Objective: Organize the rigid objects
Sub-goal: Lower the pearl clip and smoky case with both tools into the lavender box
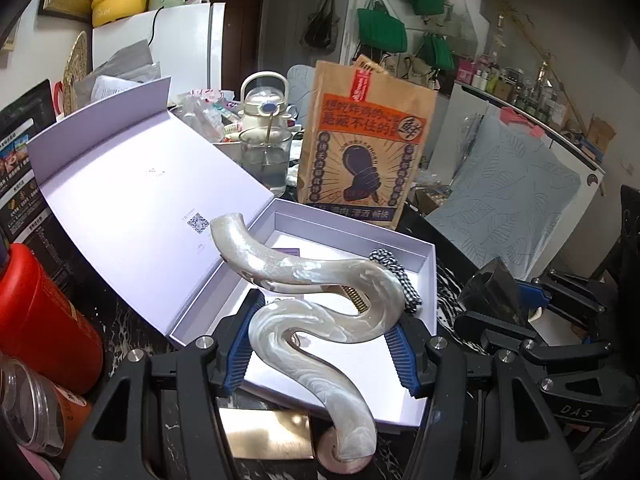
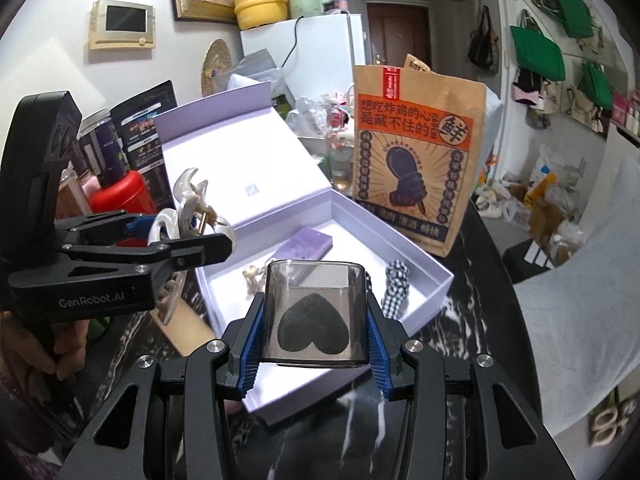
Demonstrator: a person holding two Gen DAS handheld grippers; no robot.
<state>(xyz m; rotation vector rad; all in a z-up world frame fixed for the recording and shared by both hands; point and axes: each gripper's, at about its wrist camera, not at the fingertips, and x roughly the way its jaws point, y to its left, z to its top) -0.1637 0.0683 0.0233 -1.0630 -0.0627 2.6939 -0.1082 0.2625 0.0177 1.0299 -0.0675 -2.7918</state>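
At the far left a red canister [image 1: 44, 320] stood on the dark marbled surface [image 2: 472, 292], with the raised lid of the lavender box [image 1: 132, 200] beside it. The left tool [image 1: 324, 344] was clamped on a pearly white hair claw [image 1: 320, 300], its blue pads [image 1: 402, 354] pressing the wavy body from both sides above the near end of the open box. Inside the box lay a purple block [image 2: 306, 244], a small pale trinket [image 2: 252, 274] and a black-and-white checked piece [image 2: 394, 284] near the right wall. Behind the box stood a printed brown paper bag [image 2: 416, 160]. Further right, the right tool [image 2: 314, 354] was clamped on a smoky transparent cup [image 2: 316, 312] bearing a black heart, held over the box's near edge.
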